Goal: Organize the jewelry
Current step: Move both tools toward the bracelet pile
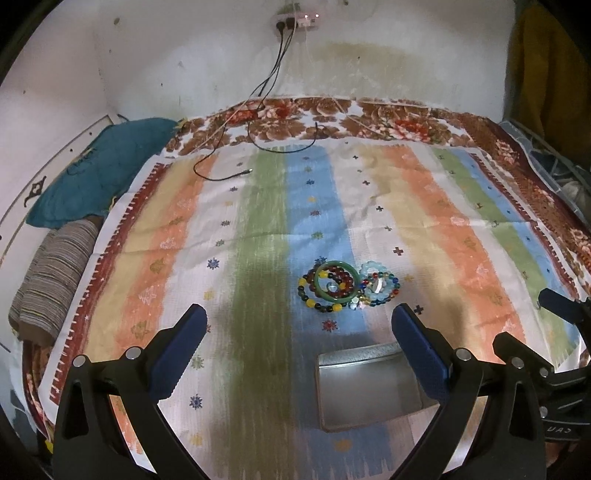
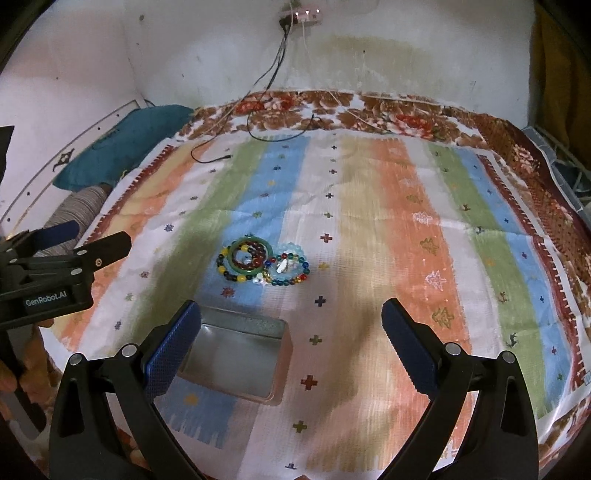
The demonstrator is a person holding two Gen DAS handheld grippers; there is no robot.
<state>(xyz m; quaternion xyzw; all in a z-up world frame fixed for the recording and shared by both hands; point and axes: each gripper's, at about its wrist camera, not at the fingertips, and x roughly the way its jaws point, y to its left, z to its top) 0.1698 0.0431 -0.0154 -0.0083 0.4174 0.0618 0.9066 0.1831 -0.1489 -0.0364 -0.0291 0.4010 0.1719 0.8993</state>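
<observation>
A heap of jewelry lies on the striped cloth: a green bangle over a multicoloured bead bracelet, and beside them a pale blue bead bracelet. An open metal tin sits empty just in front of the heap. My left gripper hangs open above the cloth, short of the jewelry, its right finger over the tin's corner. My right gripper is open too, its left finger over the tin's edge. Each gripper shows at the edge of the other's view.
The striped cloth covers a bed with a floral blanket against a white wall. A black cable trails from a wall socket onto the cloth's far left. A teal pillow and a striped roll lie at left.
</observation>
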